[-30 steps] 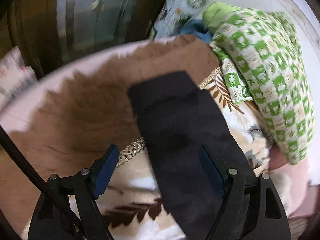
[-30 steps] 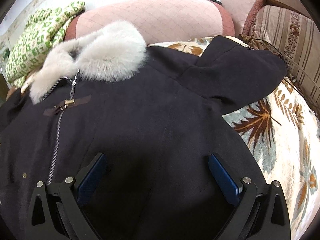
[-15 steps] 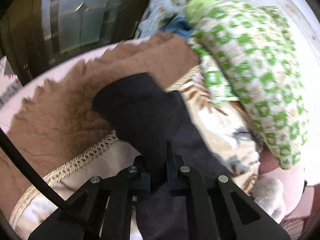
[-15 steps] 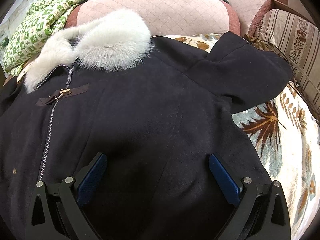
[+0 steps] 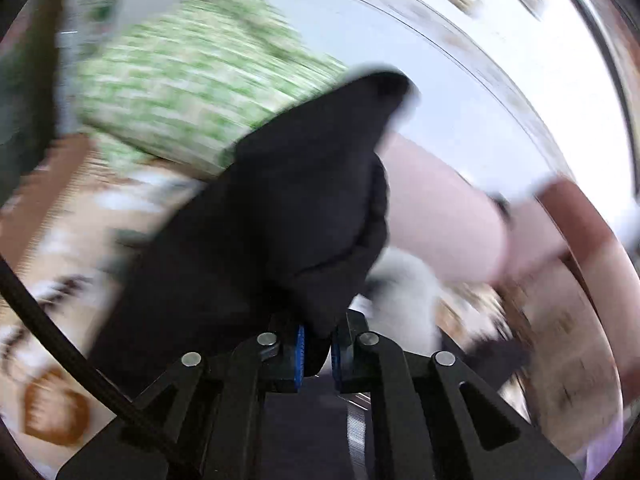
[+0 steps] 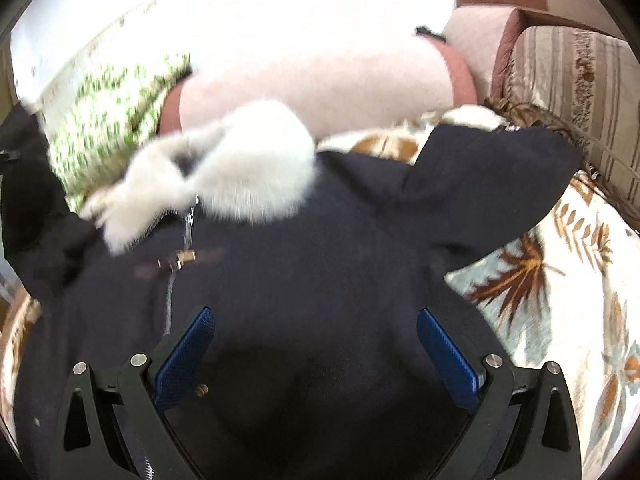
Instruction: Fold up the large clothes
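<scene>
- The left gripper (image 5: 318, 346) has its fingers pinched nearly together on the coat's left sleeve (image 5: 304, 200), and the dark fabric hangs lifted in front of the camera. That view is badly blurred, so I can't make out how much cloth is actually between the pads.
- The right gripper (image 6: 316, 352) is spread wide with nothing in it, hovering over the coat (image 6: 304, 280), which lies front-up on the leaf-print blanket (image 6: 560, 280) with the fur collar (image 6: 248, 168) toward the pink cushion (image 6: 312, 76).
- The right sleeve (image 6: 488, 184) is lying out flat to the side, not folded in yet.
- My read: this is the sleeve-fold step. Carry the held sleeve across the chest and lay it flat over the zipper (image 6: 170, 300), not on the fur.
- Keep the lift low so the heavy body doesn't drag along or bunch at the shoulder.
- That free gripper could press down on the coat's middle to pin it while the sleeve goes over.
</scene>
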`<state>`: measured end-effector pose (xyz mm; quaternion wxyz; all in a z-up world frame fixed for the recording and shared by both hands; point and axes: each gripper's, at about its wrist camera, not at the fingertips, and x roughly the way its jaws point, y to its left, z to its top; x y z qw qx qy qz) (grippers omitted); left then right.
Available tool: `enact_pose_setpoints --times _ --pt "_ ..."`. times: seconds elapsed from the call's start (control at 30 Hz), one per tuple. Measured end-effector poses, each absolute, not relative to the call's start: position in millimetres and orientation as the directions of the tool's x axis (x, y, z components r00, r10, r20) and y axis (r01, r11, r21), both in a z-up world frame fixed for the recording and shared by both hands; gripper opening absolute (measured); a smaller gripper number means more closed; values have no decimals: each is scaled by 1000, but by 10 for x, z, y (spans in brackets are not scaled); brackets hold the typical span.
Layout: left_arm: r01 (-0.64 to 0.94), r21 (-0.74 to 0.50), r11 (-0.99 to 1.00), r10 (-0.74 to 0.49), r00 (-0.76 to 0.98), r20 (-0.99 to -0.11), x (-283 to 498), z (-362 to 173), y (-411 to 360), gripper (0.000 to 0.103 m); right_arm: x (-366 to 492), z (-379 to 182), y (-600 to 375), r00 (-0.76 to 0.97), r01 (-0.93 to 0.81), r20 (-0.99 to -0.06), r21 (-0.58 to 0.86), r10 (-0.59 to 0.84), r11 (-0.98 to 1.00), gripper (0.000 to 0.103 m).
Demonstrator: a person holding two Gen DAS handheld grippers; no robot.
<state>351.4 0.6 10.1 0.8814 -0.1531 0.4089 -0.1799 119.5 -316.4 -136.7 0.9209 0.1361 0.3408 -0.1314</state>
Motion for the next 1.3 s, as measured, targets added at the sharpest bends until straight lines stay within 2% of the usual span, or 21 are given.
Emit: enact_pose_setpoints --times 0.07,0.1,0.13,0.17,0.27,0.37,0.43,0.57,0.6,0.7,0.77,0.83,0.93,1.07,1.13,1.2,1.23,1.27,1.3 --pt "270 -413 870 -492 532 -689 3383 -38 -484 31 1167 -1334 -3219 738 348 -656 168 -159 922 102" --pt "293 -423 858 -514 494 -701 3322 -127 -683 49 1147 -1327 -3253 740 355 -654 176 -160 918 102" --pt "296 -436 850 -527 470 -708 3252 -212 -833 63 1123 -1316 -3307 740 364 -653 190 -160 912 102" --pt "289 -441 850 -527 463 -713 3170 -274 -917 65 1108 -1310 -3358 740 370 -655 208 -153 905 102" --pt "303 -433 849 -528 441 -726 2969 -364 -1016 65 1078 -1307 -3493 739 379 -662 256 -125 889 102" --pt "303 -355 884 -463 477 -747 2600 -398 -960 67 1042 -1313 -3567 740 377 -667 299 -91 877 102" --pt "261 -251 932 -358 557 -749 2332 -432 -758 73 1049 -1347 -3595 742 367 -669 346 -47 863 102" --pt "119 -40 992 -113 701 -704 2050 -569 -338 75 1116 -1491 -3587 734 335 -676 447 67 830 102" --pt "70 19 997 -39 733 -680 1980 -626 -196 78 1121 -1533 -3580 731 332 -677 464 87 821 102" --pt "-36 114 993 100 765 -637 1949 -792 148 80 1138 -1645 -3537 722 342 -680 511 127 789 102" --pt "-78 146 986 154 751 -642 1992 -823 343 80 1201 -1590 -3510 728 355 -678 500 102 790 103" --pt "-85 129 988 149 735 -661 2111 -781 533 80 1366 -1490 -3505 731 361 -675 504 98 785 103" --pt "-134 18 991 114 755 -645 2110 -688 848 80 1832 -1481 -3503 719 342 -681 520 138 783 103" --pt "-190 -54 980 111 756 -646 2192 -696 973 80 2441 -1726 -3382 628 399 -778 317 -5 860 102" --pt "-189 -60 980 102 741 -664 2221 -723 1040 80 2604 -1852 -3371 592 415 -806 327 20 849 102" --pt "-200 -58 978 110 733 -671 2255 -736 1089 80 2628 -1820 -3336 623 385 -775 417 102 823 73" --pt "-212 -59 975 118 729 -675 2274 -743 1117 80 2641 -1801 -3313 624 358 -758 492 188 794 31" --pt "-221 -64 973 120 724 -679 2290 -751 1140 80 2637 -1773 -3289 618 351 -751 528 232 774 8" --pt "-229 -76 970 116 718 -687 2299 -760 1174 80 2614 -1708 -3251 617 349 -750 533 239 771 8"
